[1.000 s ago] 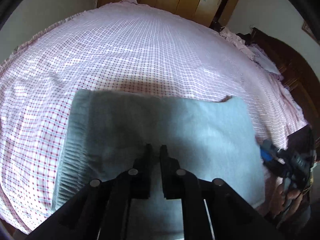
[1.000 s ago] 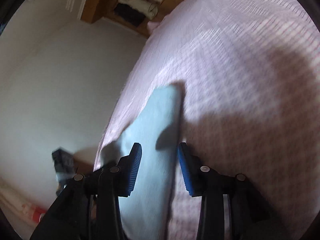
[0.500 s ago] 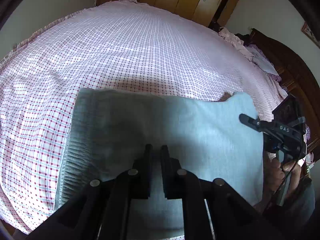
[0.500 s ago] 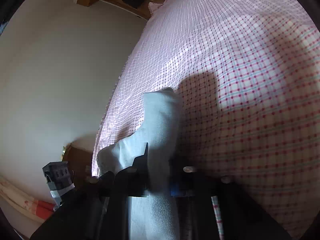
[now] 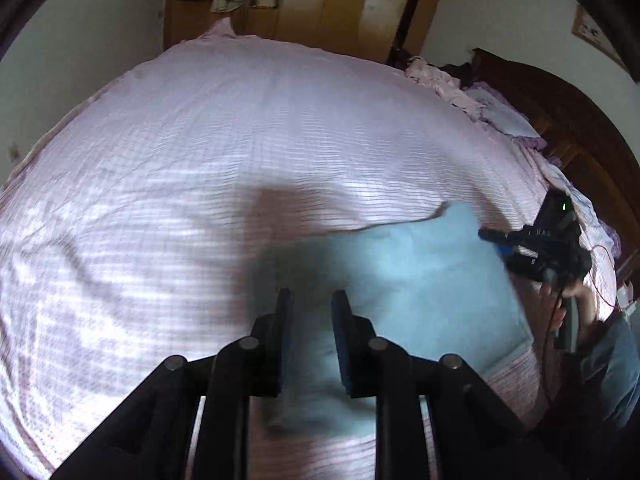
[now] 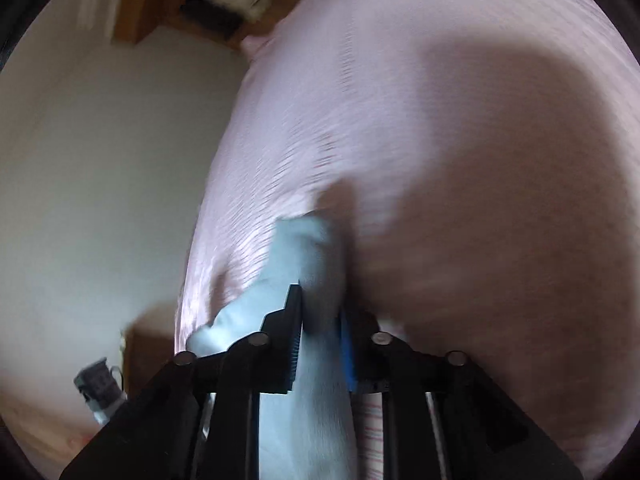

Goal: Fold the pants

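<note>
Light blue folded pants [image 5: 420,280] lie on the pink checked bed sheet [image 5: 200,160], blurred by motion. My left gripper [image 5: 310,308] hovers over their left part. Its jaws are opening, a gap shows between the black fingers, and no cloth is pinched there. At the pants' right edge sits my right gripper [image 5: 496,240], held by a person's hand [image 5: 576,304]. In the right wrist view the pants [image 6: 304,248] run straight into my right gripper [image 6: 320,320]. Cloth fills the narrow gap between the blue pads, whose jaws are opening slightly.
A wooden wardrobe [image 5: 320,0] stands beyond the far end of the bed. A dark wooden headboard [image 5: 580,140] and crumpled pink and purple bedding [image 5: 492,108] lie at the right. A pale wall [image 6: 100,160] borders the bed's left side.
My left gripper's fingers have parted and it has lifted off the pants. My right gripper went from open around the pants' edge to closed on it and swept sideways.
</note>
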